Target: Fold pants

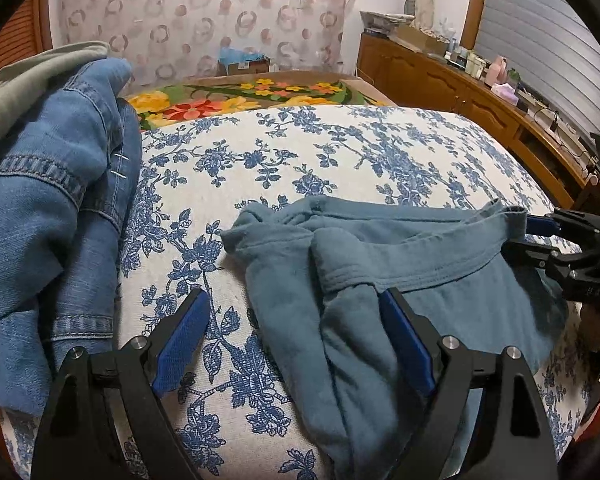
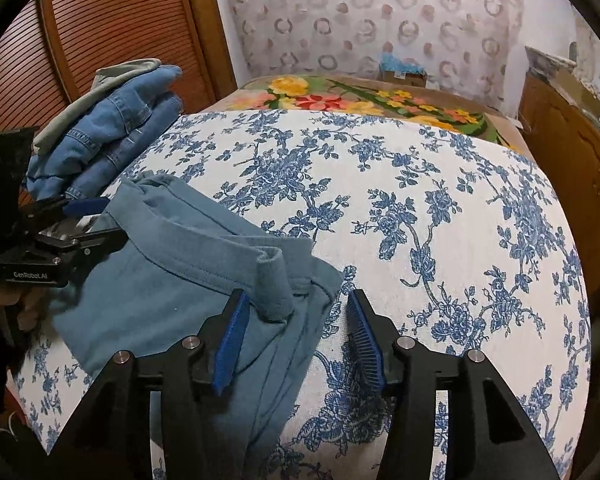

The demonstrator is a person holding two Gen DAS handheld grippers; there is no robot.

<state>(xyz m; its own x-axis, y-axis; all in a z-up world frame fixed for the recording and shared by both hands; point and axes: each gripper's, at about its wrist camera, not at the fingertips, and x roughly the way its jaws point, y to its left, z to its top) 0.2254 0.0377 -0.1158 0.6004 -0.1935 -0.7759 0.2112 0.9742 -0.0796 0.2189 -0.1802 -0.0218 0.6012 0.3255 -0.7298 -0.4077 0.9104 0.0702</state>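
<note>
Blue-grey pants lie bunched on the blue-flowered white bedspread, waistband toward the far side. My left gripper is open over their left end, with a fold of cloth resting against its right pad and bare bedspread by the left pad. In the right wrist view the pants fill the lower left. My right gripper is open, and an upturned waistband corner stands between its jaws without being pinched. Each gripper also shows in the other's view: the right gripper and the left gripper.
A pile of denim and grey-green clothes sits at the bed's left edge. A bright flowered blanket lies beyond the bedspread. A wooden dresser runs along the right, and a slatted wooden door stands on the left.
</note>
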